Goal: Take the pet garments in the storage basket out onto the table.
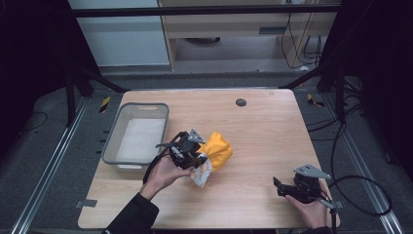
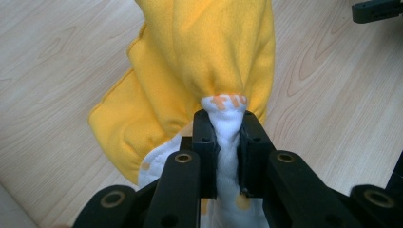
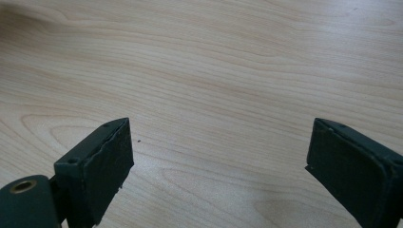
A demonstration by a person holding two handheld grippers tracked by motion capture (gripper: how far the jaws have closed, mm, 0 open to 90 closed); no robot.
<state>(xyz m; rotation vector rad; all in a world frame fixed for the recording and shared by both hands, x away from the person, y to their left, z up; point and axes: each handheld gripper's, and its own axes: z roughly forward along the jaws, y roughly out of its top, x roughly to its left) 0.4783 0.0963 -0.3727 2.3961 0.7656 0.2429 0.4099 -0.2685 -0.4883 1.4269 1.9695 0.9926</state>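
A yellow cloth [image 1: 217,149] with a white, orange-spotted inner side lies bunched near the middle of the wooden table [image 1: 258,126]. My left gripper [image 1: 197,158] is shut on it. In the left gripper view the jaws pinch a white fold while the yellow cloth [image 2: 209,57] hangs ahead of my left gripper [image 2: 228,118]. My right gripper [image 1: 277,186] rests low at the table's front right, apart from the cloth. In the right gripper view my right gripper [image 3: 218,156] is open, with bare wood between its jaws.
A grey plastic bin [image 1: 117,141] with a white lining stands at the table's left, just left of my left hand. A small dark round disc [image 1: 240,102] sits near the far edge. A black cable [image 1: 360,195] trails off the right side.
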